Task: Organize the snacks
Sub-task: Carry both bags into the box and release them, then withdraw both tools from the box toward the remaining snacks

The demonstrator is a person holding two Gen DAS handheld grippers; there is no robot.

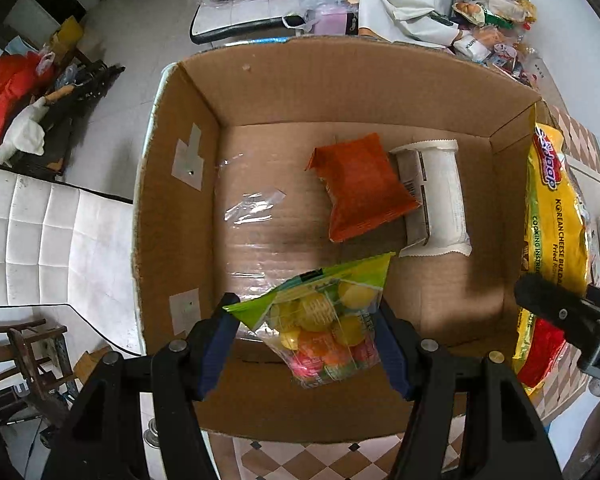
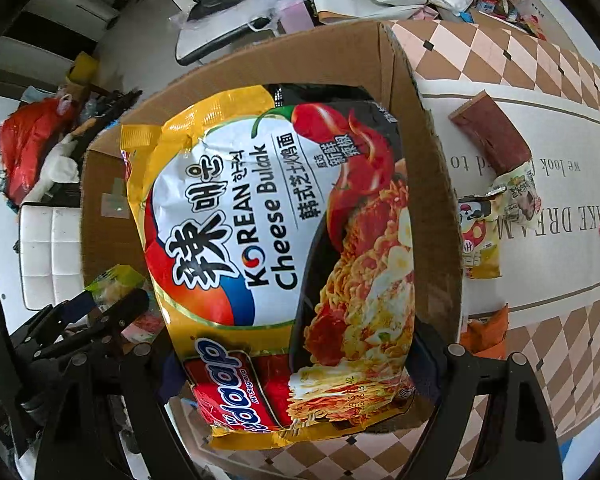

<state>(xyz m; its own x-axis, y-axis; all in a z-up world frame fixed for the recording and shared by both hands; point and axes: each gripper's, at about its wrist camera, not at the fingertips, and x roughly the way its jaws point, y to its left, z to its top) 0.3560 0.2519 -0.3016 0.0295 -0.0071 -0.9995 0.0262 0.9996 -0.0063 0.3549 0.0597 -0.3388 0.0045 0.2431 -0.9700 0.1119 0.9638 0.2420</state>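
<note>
Above corrugated cardboard box, glossy crinkled noodle pack, clear candy pouch

I see the box on the counter. Inside it, chip bag overlaps wrapped packet at its right. Candy bag hangs above the near floor; noodle pack over the right wall.

The left gripper clamps a clear candy bag over the near end of an open cardboard box, where an orange pouch overlaps a white packet, while the right gripper holds a yellow noodle pack at the box's right wall.
</note>
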